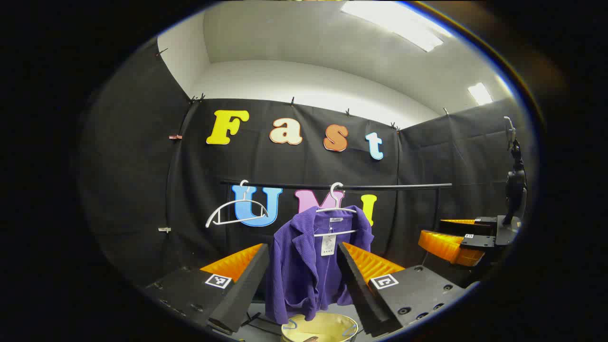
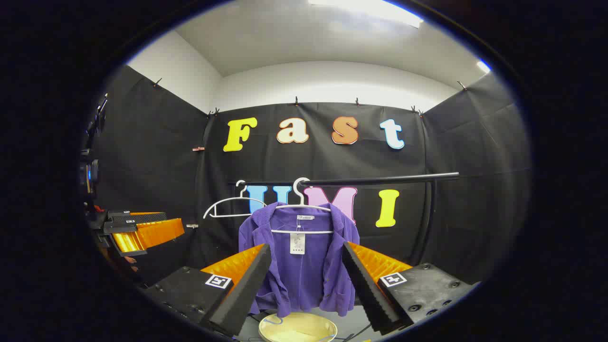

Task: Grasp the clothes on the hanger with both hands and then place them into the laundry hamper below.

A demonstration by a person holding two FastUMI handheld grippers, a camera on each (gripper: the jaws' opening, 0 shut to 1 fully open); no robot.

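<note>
A purple ribbed jacket point(image 1: 304, 266) point(image 2: 304, 270) hangs on a white hanger point(image 1: 335, 209) point(image 2: 301, 206) from a black rail point(image 1: 332, 186) point(image 2: 370, 180). Below it stands a pale yellow hamper point(image 1: 319, 327) point(image 2: 297, 327). My left gripper point(image 1: 301, 285) is open, its fingers framing the jacket from a distance, nothing between them. My right gripper point(image 2: 306, 285) is open too, also short of the jacket. In the left gripper view, the right gripper point(image 1: 456, 242) shows at the far right. In the right gripper view, the left gripper point(image 2: 142, 232) shows at the far left.
An empty white hanger point(image 1: 237, 211) point(image 2: 228, 209) hangs on the rail to the left of the jacket. Black cloth walls close the booth behind and on both sides. A camera stand point(image 1: 515, 180) rises at the right edge of the left gripper view.
</note>
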